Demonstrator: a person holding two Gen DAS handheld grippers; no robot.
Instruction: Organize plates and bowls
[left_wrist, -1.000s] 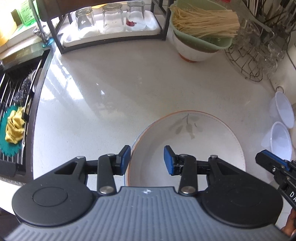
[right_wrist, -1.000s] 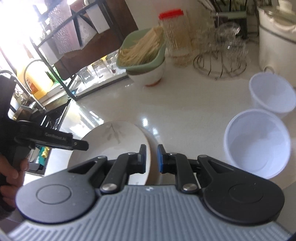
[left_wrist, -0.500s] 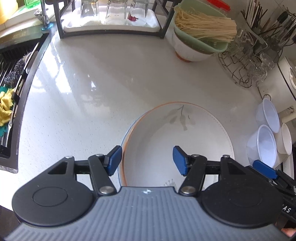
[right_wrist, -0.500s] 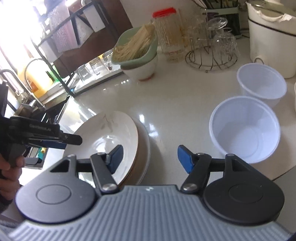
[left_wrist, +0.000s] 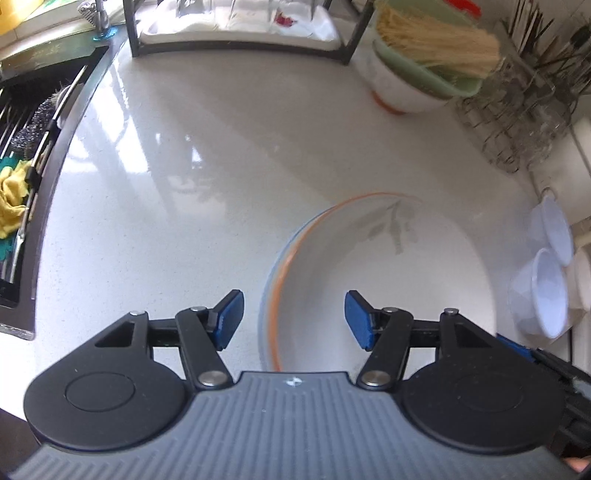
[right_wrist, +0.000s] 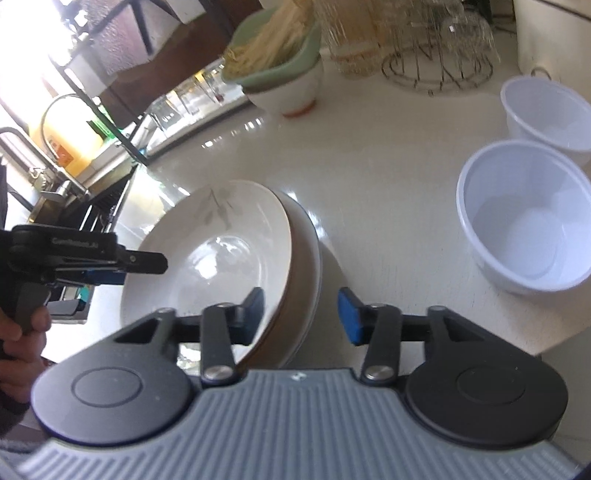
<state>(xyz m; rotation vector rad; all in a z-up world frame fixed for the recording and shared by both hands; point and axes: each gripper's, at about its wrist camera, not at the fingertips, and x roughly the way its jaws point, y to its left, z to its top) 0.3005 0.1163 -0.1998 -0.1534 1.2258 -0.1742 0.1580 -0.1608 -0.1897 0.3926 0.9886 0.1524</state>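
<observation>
A stack of plates (right_wrist: 221, 258) rests on the white counter, a cream deep plate with a grey leaf motif on top. In the left wrist view the stack (left_wrist: 388, 288) shows an orange rim line. My left gripper (left_wrist: 294, 319) is open and straddles the stack's near-left rim without touching it. It also shows in the right wrist view, where the left gripper (right_wrist: 122, 266) is held by a hand. My right gripper (right_wrist: 301, 315) is closing with the stack's right rim between its jaws, the right pad still apart from it. Two white plastic bowls (right_wrist: 524, 221) (right_wrist: 546, 110) stand to the right.
A green colander of noodles on a white bowl (left_wrist: 406, 85) stands at the back, with a wire rack of glasses (left_wrist: 517, 122) beside it. A black shelf with a tray of glasses (left_wrist: 240, 33) is at the far edge. The sink (left_wrist: 22, 184) lies left.
Both grippers sank toward the plates. The left one opened wider over the left rim. The right one went from shut to wide open, then narrowed around the right rim.
</observation>
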